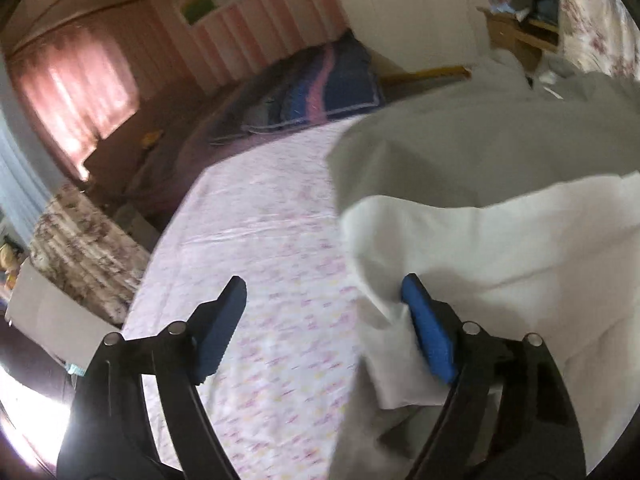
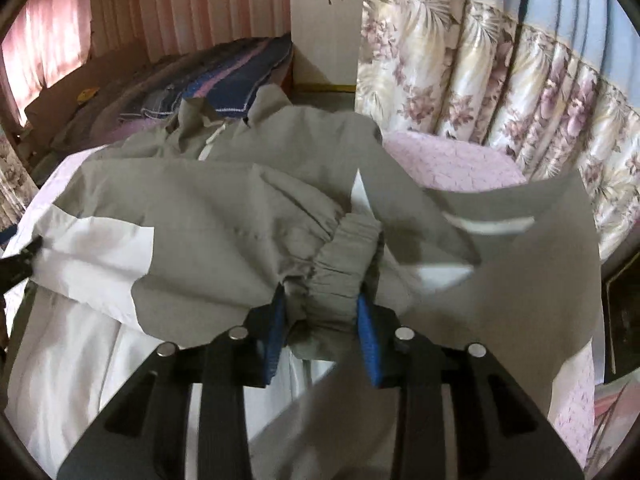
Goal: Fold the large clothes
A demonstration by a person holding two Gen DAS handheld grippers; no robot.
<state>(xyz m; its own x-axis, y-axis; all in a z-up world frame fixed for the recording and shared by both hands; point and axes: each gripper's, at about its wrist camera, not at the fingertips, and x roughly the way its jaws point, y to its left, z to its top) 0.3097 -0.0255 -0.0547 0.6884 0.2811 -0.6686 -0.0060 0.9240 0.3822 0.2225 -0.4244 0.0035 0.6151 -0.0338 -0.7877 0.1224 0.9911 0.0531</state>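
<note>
Right wrist: right hand-held gripper (image 2: pixel 320 312) clamped on jacket (image 2: pixel 224 216) cuff; left hand-held gripper (image 1: pixel 322 304) spread apart above bed (image 1: pixel 256 240).

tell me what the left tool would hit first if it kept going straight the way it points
Most likely the pink patterned bedsheet, which fills the gap between the open left tool's fingers. The white and grey jacket lies just right of that line; depth is unclear.

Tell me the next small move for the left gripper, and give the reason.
Probably close the left gripper on the jacket's white sleeve: its jaws stand wide open, fabric touching only one, while the right gripper has the elastic cuff between its jaws.
</note>
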